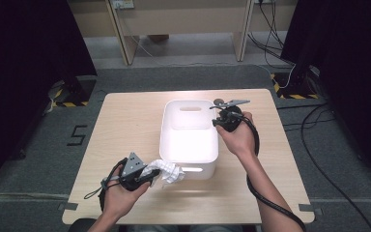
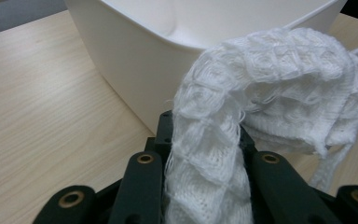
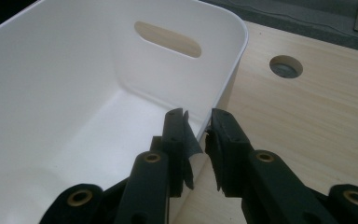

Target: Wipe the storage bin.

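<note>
The left gripper clamps a white knitted cloth at the near corner of the white bin on the table, while the right gripper pinches the bin's far right wall between narrow jaws.

Looks like a lab or test room, not a home: small wooden surface on grey carpet, black curtains on both sides, hazard tape on the floor, loose cables everywhere, plus a taped number 5.
</note>
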